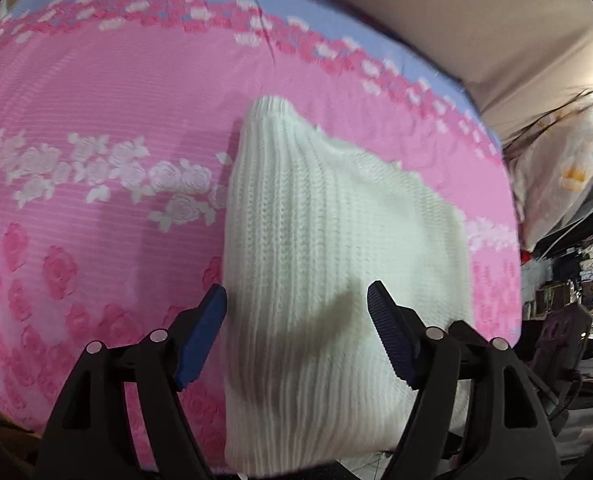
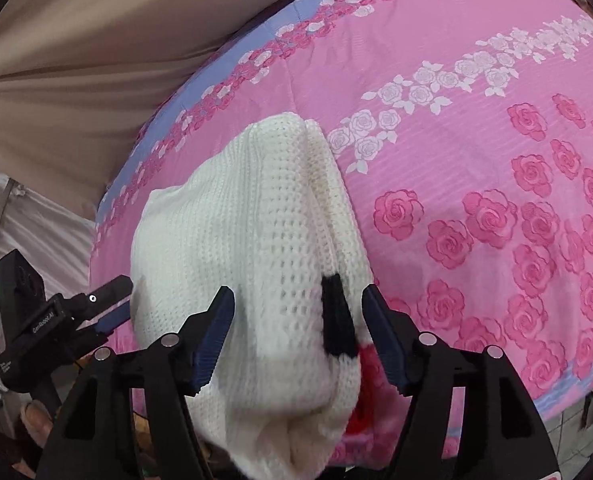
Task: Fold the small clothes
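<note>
The left claw (image 1: 296, 300) stands spread wide with nothing between its blue pads, hovering over the folded white knitted garment (image 1: 328, 248), which lies just ahead of it on the pink rose-patterned bed cover (image 1: 96, 100). The right claw (image 2: 298, 308) likewise gapes, its fingers either side of the garment's near end, a black knitted stripe (image 2: 336, 316) just inside its right finger.

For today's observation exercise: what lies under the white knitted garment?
The pink rose-print bedsheet spreads out beneath the white knitted garment. A red and black patch shows at its edge. Whatever lies directly under its folds is covered.
</note>
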